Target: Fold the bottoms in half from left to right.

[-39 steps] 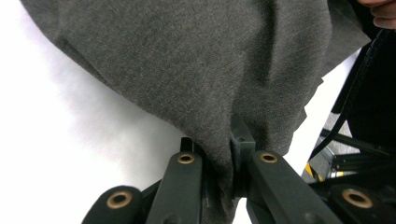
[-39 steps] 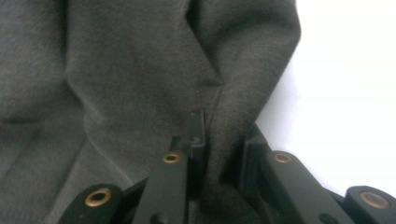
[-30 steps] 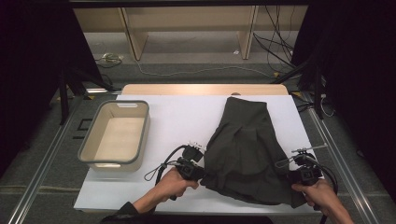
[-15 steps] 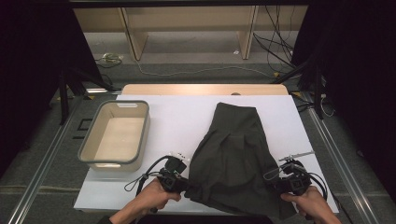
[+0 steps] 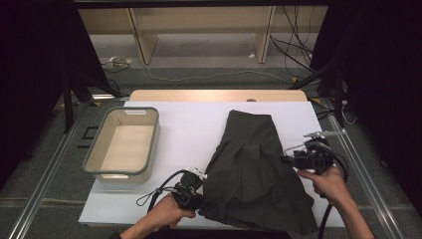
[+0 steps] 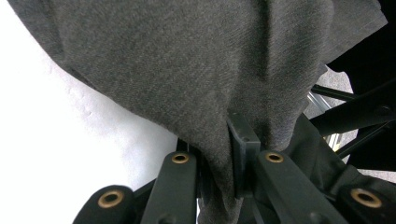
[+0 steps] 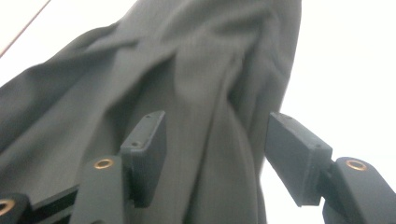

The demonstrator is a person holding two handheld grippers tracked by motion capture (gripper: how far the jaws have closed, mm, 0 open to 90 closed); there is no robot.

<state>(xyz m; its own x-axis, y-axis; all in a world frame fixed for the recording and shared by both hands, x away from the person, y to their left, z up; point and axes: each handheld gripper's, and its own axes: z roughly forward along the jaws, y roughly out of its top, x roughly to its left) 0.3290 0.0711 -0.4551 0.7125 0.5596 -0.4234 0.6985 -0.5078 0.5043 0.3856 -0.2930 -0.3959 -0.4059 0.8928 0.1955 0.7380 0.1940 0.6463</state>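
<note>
The dark skirt (image 5: 254, 174) now lies nearer the table's (image 5: 199, 124) near edge. The left gripper (image 5: 198, 201) stays clamped on its hem, while the right gripper (image 5: 288, 160) has just been opening, its jaws wide with cloth loose between them, so that side looks released.

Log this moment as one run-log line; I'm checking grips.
left claw: shut on dark skirt | right claw: jaws just opened, skirt fold between, unpressed | beige bin: left on table, untouched
</note>
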